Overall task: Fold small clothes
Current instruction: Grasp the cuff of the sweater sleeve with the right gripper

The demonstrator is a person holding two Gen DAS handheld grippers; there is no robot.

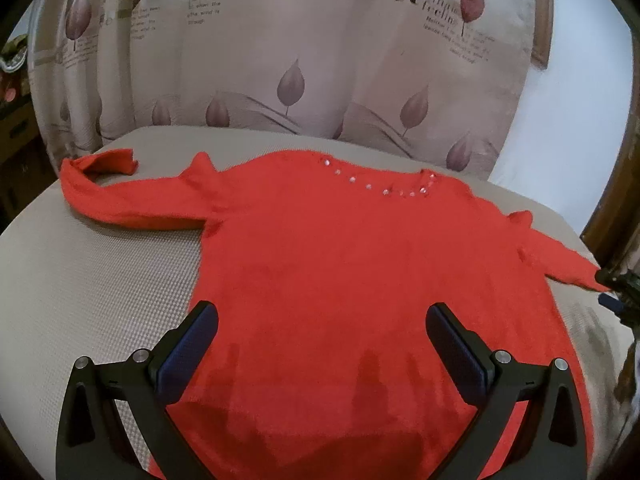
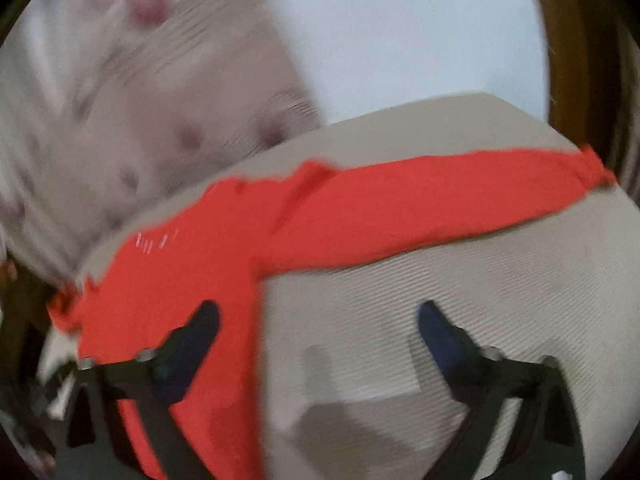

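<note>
Here, one red sweater (image 1: 340,248) lies flat on the beige counter (image 1: 80,280), two sleeves out at 9 and 3 o'clock; my left tongs (image 1: 322,318) and right tongs (image 2: 318,316) both gape wide, empty

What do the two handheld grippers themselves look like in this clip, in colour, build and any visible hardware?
Both share one design. The left gripper has matte black angular finger arms with triangular cut-outs, round silver bolt heads at the joints, and dark blue textured pads on the inner finger faces. The right gripper, though motion-blurred, shows the same black frame, silver bolts and dark blue pads. No cables, labels, hands or sleeves are visible.
</note>
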